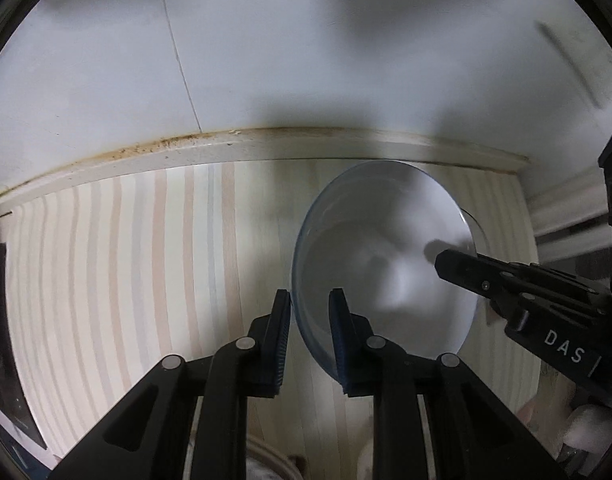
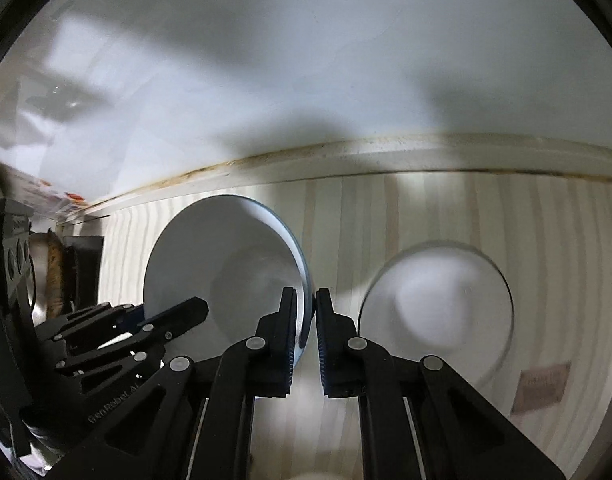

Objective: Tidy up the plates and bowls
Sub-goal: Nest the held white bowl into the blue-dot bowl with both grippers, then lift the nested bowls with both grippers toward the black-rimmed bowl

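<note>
Both tongs [image 1: 309,300] [image 2: 305,300] pinch opposite rims of one bowl [image 1: 382,256].

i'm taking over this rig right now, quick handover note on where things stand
Left tool: shut on the near-left rim of the bowl.
Right tool: shut on the opposite rim of the same bowl; both hold it tilted over the striped counter.
Other things: a second dish lies on the counter to the right of the bowl, blurred, so bowl or plate is unclear.
Done: the bowl is gripped from both sides.
Left: set the bowl where it belongs, probably with the second dish, then sort any remaining pieces. No stack or rack shows in either view.
</note>
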`<state>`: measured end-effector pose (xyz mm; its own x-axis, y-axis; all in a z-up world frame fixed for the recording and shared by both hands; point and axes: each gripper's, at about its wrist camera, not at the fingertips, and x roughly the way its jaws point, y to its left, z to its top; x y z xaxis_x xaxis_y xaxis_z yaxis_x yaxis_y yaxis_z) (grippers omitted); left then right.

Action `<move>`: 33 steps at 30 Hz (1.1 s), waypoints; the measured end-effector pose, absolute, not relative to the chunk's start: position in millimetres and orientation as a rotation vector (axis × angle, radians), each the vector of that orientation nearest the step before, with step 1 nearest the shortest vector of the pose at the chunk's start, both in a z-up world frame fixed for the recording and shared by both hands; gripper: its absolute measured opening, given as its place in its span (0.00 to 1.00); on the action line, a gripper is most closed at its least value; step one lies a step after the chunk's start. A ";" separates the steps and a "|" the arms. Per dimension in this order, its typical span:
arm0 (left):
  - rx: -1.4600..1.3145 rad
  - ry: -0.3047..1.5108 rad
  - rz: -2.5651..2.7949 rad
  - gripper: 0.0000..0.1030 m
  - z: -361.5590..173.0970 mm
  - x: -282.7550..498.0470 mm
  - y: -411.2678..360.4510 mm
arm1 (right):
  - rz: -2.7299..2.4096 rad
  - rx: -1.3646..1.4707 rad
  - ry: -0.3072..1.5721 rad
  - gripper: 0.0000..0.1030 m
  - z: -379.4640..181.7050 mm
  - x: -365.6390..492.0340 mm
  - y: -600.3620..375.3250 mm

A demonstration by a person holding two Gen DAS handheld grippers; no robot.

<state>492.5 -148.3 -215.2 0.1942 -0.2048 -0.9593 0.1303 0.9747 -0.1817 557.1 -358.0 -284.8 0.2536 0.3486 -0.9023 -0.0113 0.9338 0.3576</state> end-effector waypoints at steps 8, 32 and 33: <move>-0.015 1.336 -0.301 0.17 -191.2 437.9 -167.3 | 0.232 0.317 1.274 0.11 -248.1 475.0 -372.0; 0.126 1.513 -0.414 0.17 -260.8 336.5 -216.0 | 0.135 0.433 1.406 0.11 -315.2 303.2 -408.3; 0.136 1.520 -0.412 0.17 -264.7 336.1 -217.2 | 0.134 0.435 1.410 0.11 -318.0 300.7 -408.1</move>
<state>336.1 -217.2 -264.7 -0.0028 -0.1771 -0.9842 0.3439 0.9240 -0.1672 300.7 -408.1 -318.0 0.1672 0.3445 -0.9238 0.1641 0.9142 0.3706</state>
